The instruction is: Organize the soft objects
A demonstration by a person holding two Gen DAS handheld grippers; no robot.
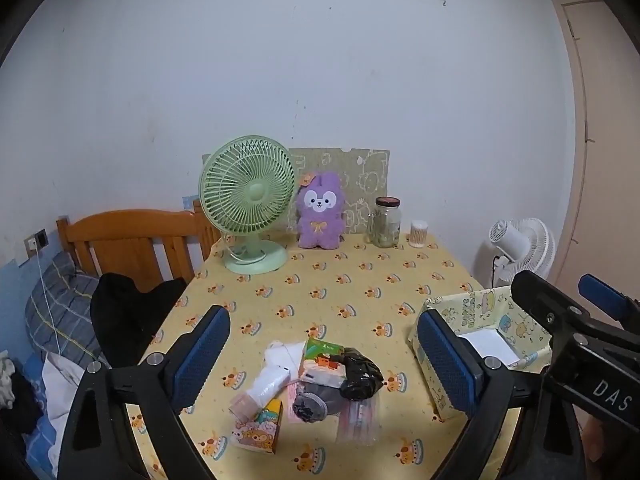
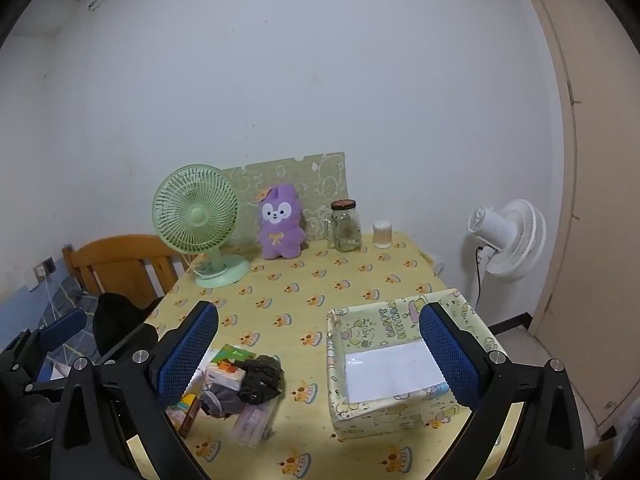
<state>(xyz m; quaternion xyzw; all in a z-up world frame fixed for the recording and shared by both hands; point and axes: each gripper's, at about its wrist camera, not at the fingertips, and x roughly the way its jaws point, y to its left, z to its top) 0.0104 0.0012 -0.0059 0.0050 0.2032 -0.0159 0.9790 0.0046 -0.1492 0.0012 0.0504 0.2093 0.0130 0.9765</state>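
A heap of soft things (image 1: 316, 380) lies on the yellow tablecloth (image 1: 340, 292) near the front: a white plush piece (image 1: 276, 368), tissue packs (image 1: 324, 360), a black bundle (image 1: 360, 372), grey cloth (image 1: 310, 400) and a clear pouch (image 1: 360, 420). My left gripper (image 1: 324, 356) hovers open above the heap, nothing between its pads. A patterned fabric box (image 2: 400, 368) with a white base stands to the right; my right gripper (image 2: 316, 356) is open above the gap between the heap (image 2: 240, 384) and the box. The right gripper also shows in the left wrist view (image 1: 568, 312).
At the back stand a green desk fan (image 1: 248, 204), a purple plush rabbit (image 1: 320, 212), a glass jar (image 1: 386, 222) and a small white container (image 1: 418, 234). A wooden bed frame (image 1: 140, 240) with dark clothing (image 1: 124, 316) lies left; a white floor fan (image 2: 506, 236) stands right.
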